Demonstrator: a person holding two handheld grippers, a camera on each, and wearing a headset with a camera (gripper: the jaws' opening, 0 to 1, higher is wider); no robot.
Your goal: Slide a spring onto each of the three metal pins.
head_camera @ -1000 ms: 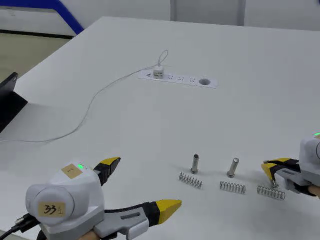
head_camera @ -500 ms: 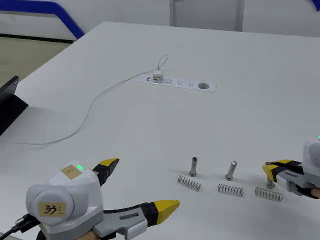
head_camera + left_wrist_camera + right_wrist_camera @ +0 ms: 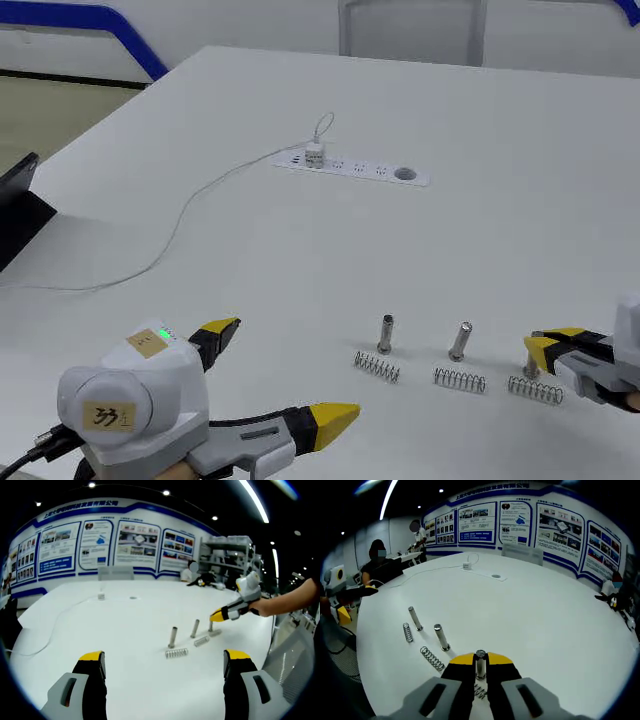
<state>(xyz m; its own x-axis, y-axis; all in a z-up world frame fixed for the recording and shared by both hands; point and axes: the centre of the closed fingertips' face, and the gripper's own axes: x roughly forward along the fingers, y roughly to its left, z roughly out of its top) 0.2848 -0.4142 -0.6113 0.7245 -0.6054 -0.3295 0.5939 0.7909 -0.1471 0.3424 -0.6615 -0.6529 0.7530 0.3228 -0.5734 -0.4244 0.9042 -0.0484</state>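
Left gripper (image 3: 278,368) in the head view sits low at the near edge of the white table (image 3: 300,250), jaws spread wide w/ nothing in them, well apart from the parts. Over to the right, three metal pins stand upright in a row: first pin (image 3: 385,333), middle pin (image 3: 461,340), third pin (image 3: 531,367). Each has a spring lying flat just in front of it: first spring (image 3: 377,366), middle spring (image 3: 459,379), third spring (image 3: 535,389). Right gripper (image 3: 541,346) is at the right edge, tips at the third pin

Left gripper view: own jaws wide apart and empty, pins + springs ahead, right gripper's yellow tip right by the far pin

Right gripper view: jaws close together around the third pin, its head poking up btw the yellow tips, looks clamped on it. Third spring lies just below, partly hidden by the jaws

So imo no spring is on a pin yet, this is the very start, w/ the right side getting hold of pin 3. Next move prob needs the left one to come across, pinch a spring near one end and line its bore up w/ the pin top. Those springs are thin and will likely roll or flex if squeezed hard
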